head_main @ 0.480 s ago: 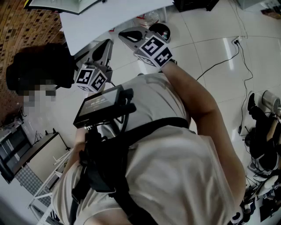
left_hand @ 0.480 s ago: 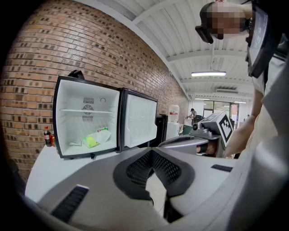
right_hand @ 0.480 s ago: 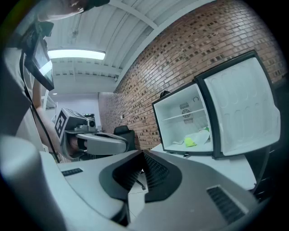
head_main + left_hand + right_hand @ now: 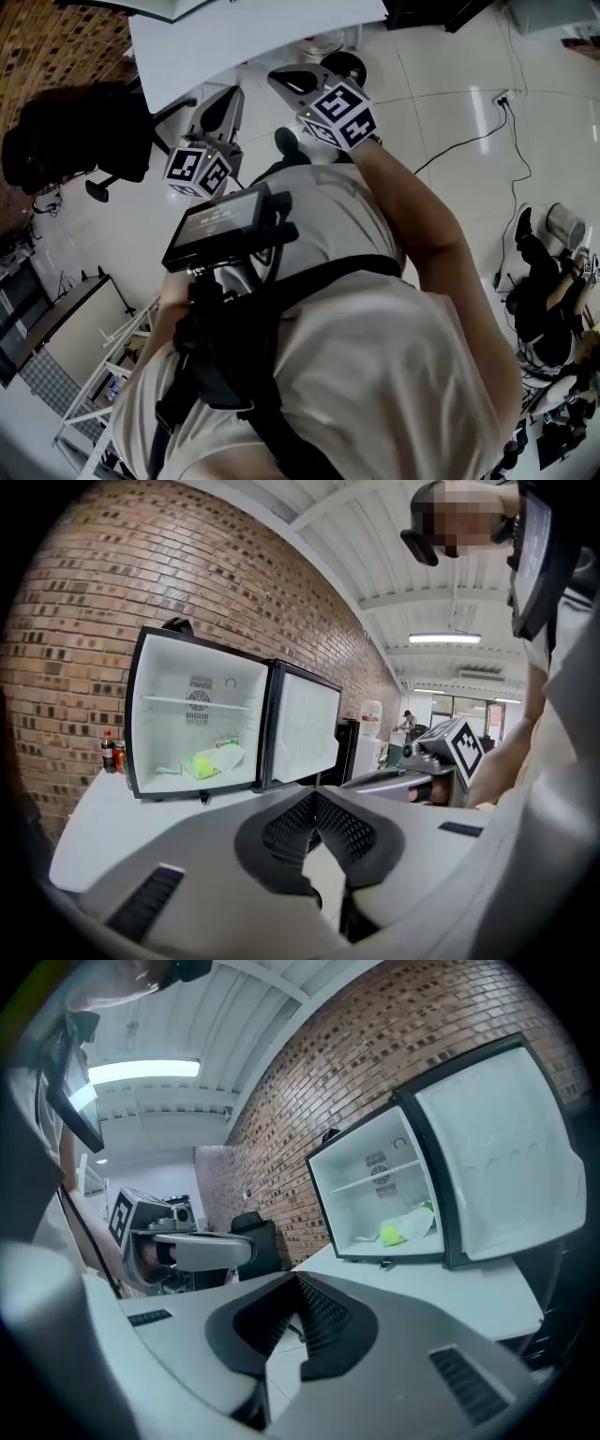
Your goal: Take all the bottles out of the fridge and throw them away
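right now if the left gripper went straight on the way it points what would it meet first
Probably the open fridge door, straight beyond the shut left gripper; the edge of the white table just below might come first, depth unclear.

**A:** Where is my head camera looking?

**B:** Steeply down over the wearer's chest (image 4: 375,356). I get the floor (image 4: 450,103), the table (image 4: 234,37) edge and both grippers close below.

**A:** And the gripper cameras?

**B:** The one on the left gripper (image 4: 317,803) looks along its jaws at the fridge (image 4: 187,724), almost head-on. The one on the right gripper (image 4: 295,1288) faces it from the door side. Both share the fridge, the table and the brick wall (image 4: 84,602), and I see each gripper in the other's view.
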Motion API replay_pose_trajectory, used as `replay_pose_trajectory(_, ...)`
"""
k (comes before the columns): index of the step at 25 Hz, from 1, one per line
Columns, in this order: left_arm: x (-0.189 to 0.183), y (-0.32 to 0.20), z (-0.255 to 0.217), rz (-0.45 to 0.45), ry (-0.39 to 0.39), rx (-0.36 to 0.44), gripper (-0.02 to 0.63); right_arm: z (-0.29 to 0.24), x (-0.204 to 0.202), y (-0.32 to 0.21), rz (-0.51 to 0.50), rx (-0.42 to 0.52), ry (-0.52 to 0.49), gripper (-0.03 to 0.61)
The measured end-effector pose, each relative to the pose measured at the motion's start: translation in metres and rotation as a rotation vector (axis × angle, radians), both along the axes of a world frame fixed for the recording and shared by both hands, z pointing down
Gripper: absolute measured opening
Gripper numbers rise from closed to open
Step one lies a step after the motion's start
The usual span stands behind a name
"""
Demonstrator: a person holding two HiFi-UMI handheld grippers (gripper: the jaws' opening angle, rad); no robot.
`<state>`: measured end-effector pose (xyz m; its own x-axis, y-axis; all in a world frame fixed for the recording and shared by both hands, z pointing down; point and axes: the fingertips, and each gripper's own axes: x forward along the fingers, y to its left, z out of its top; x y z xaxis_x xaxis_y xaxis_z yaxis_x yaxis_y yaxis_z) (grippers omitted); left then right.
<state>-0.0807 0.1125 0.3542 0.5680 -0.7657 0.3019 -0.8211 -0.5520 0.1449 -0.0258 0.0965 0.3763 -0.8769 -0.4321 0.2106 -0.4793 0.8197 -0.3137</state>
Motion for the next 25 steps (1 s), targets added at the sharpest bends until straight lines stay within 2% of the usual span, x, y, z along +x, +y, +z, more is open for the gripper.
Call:
replay_pose_trajectory(4,-0.016,-0.013,0.007,0.021,0.062,0.003,0.012,0.003,-0.010,-0.004,0.026,0.001,0.051,0.003)
replay_pose_trajectory(6,-0.039,-0.024,0.008,0.039,0.083,-0.001,0.012,-0.001,-0.031,-0.014,0.050,0.007,0.073,0.003)
replay_pose_trajectory(9,-0.075,-0.045,-0.001,0.072,0.093,0.022,0.012,-0.011,-0.061,-0.037,0.099,0.017,0.084,0.003)
replay_pose_trajectory(15,-0.119,-0.070,0.000,0.127,0.144,0.036,0.012,-0.010,-0.087,-0.055,0.192,0.019,0.141,0.003)
replay_pose_trajectory(19,-0.151,-0.078,0.009,0.144,0.150,0.020,0.012,-0.007,-0.119,-0.055,0.190,0.038,0.186,0.003)
replay_pose_trajectory(22,-0.160,-0.081,0.019,0.157,0.154,-0.004,0.012,0.002,-0.132,-0.042,0.177,0.041,0.225,0.003)
replay_pose_trajectory(25,-0.155,-0.086,0.024,0.188,0.148,-0.015,0.012,0.006,-0.128,-0.045,0.207,0.015,0.222,0.003)
